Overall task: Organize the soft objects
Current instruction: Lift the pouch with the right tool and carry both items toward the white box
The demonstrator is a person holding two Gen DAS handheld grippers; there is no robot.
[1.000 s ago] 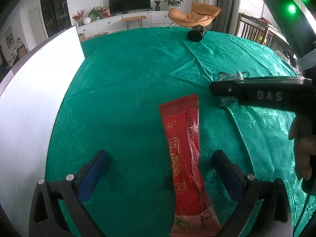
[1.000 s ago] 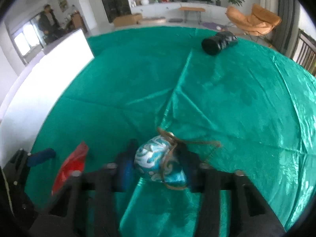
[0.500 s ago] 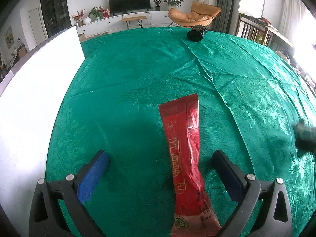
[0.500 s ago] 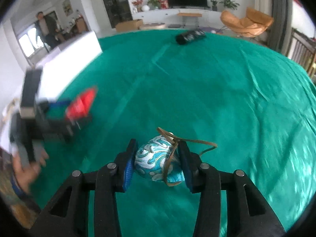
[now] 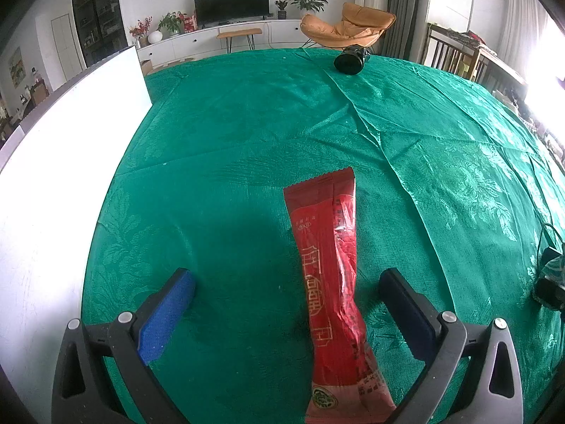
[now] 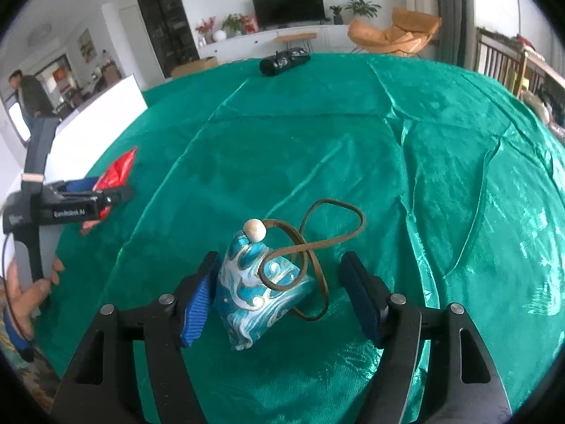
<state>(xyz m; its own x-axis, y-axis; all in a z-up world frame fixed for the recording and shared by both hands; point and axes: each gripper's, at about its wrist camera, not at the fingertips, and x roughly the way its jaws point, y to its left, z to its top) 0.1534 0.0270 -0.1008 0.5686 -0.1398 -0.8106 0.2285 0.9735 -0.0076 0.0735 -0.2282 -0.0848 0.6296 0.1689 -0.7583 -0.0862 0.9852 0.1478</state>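
The blue patterned pouch [image 6: 263,291] with its brown cord [image 6: 310,247] has been set down on the green cloth of the counter [image 6: 388,148], between the fingers of the right gripper [image 6: 282,295], which have just been opening and no longer pinch it. To the left, the red packet [image 5: 333,282] lies flat between the spread fingers of the left gripper [image 5: 287,312], not yet gripped. Judged from this, one item is placed and the packet is left.
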